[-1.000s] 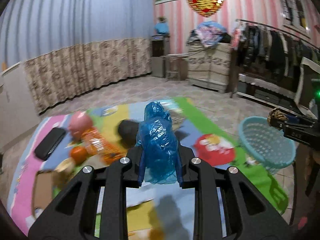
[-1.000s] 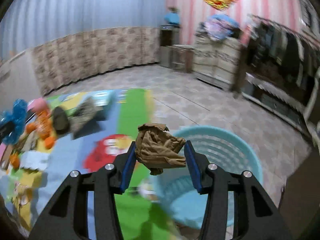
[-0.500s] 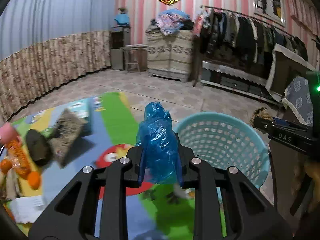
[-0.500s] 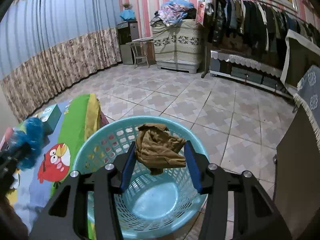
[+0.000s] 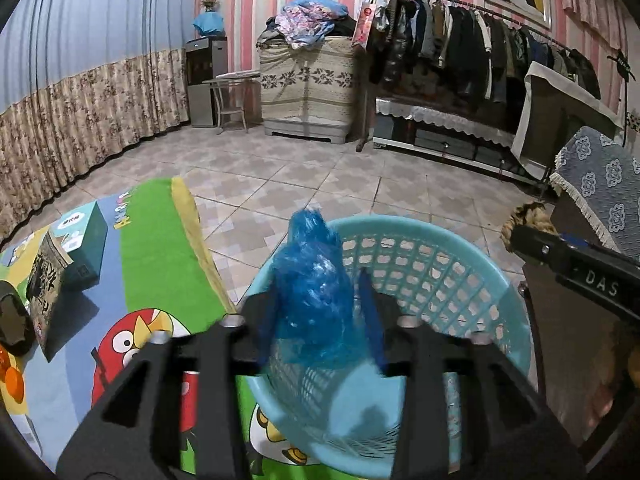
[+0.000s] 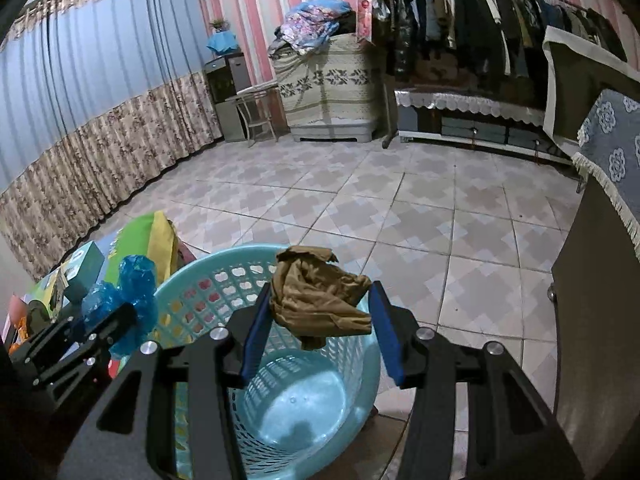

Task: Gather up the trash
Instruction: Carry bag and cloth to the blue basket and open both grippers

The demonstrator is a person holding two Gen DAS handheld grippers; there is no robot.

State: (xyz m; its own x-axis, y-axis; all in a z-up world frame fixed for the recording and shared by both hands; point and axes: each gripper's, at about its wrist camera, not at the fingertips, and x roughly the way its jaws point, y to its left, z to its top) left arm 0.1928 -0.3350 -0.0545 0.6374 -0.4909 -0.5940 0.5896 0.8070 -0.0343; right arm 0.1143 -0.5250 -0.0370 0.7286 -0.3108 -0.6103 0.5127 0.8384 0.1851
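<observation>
A crumpled blue plastic bag point(image 5: 312, 292) hangs between the jaws of my left gripper point(image 5: 318, 286), over the near rim of the light blue basket point(image 5: 440, 240). Those jaws are opening: the bag leans on the left pad, and a gap shows at the right pad. My right gripper point(image 6: 320, 292) is shut on a crumpled brown wad point(image 6: 316, 300) above the empty inside of the basket point(image 6: 192, 276). In the right wrist view the left gripper point(image 6: 100, 320) and its blue bag point(image 6: 132, 296) reach in at the basket's left rim.
The basket stands at the edge of a colourful play mat point(image 5: 152, 260) on a tiled floor. A teal box point(image 5: 80, 236) and a dark packet point(image 5: 46, 280) lie on the mat at the left. A dark cabinet point(image 5: 580, 360) stands close on the right.
Both grippers swung from above the mat to over the basket. The left jaws spread away from the blue bag. The right gripper kept its hold on the brown wad.
</observation>
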